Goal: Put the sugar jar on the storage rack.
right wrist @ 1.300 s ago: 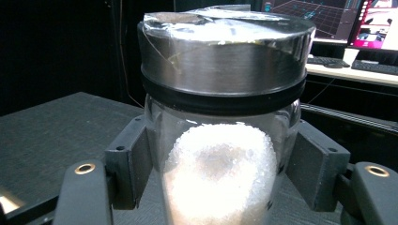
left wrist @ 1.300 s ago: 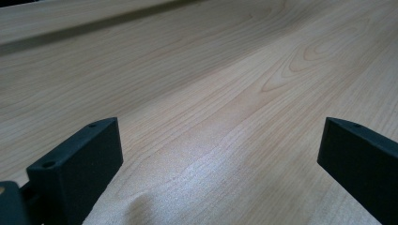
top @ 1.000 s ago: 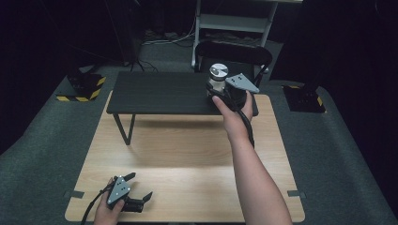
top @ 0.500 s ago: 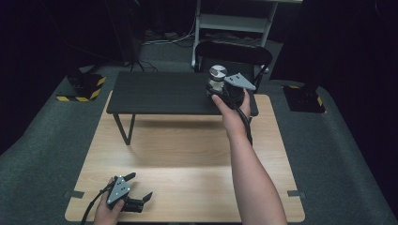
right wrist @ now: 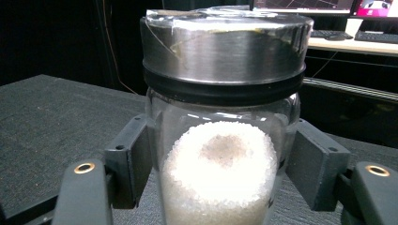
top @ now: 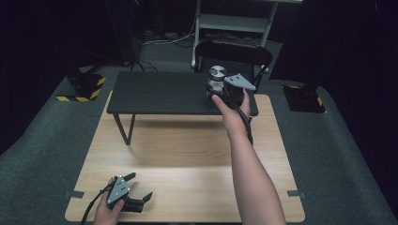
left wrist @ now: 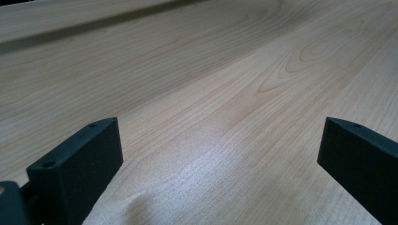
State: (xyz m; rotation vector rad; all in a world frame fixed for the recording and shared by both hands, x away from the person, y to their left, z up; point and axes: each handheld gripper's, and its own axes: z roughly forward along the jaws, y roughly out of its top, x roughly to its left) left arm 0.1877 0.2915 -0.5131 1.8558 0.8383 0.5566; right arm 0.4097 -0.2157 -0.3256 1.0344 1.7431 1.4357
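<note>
A glass jar (top: 217, 75) with a brushed metal lid (right wrist: 225, 47) and white granules inside is at the right end of a low black shelf (top: 159, 93). My right gripper (top: 215, 88) is shut on the jar's glass body, one pad on each side, as the right gripper view (right wrist: 223, 168) shows. The jar's base is hidden, so I cannot tell whether it rests on the shelf. My left gripper (top: 141, 186) lies near the front left corner of the wooden table (top: 187, 154), open, with only bare wood between its jaws (left wrist: 220, 154).
A black chair (top: 234, 49) and a white metal rack (top: 234, 21) stand behind the shelf. Yellow-and-black striped blocks (top: 84, 86) sit on the grey floor to the left, and a dark block (top: 305, 98) to the right. A desk with a keyboard (right wrist: 356, 35) lies beyond the jar.
</note>
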